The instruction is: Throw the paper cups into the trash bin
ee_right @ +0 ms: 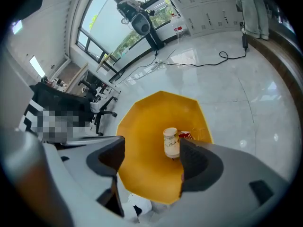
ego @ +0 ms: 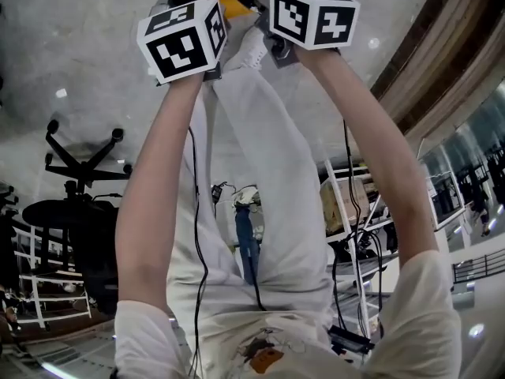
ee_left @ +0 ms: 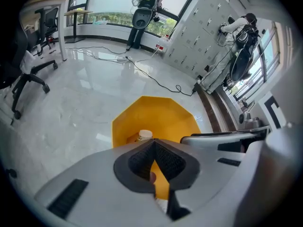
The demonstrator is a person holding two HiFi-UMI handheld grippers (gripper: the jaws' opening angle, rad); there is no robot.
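A white paper cup [ee_right: 171, 142] lies inside the yellow octagonal trash bin [ee_right: 142, 126] beneath the released, empty right tongs [ee_right: 151, 151] and clenched, empty left tongs [ee_left: 154, 145]: the drop looks done, and next I judge both should lift clear.

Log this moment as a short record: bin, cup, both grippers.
bin: yellow trash bin, on the floor below both grippers
cup: paper cup within the bin's opening, beyond the jaws, not gripped
right gripper: jaws wide apart, nothing held
left gripper: jaws together, nothing held
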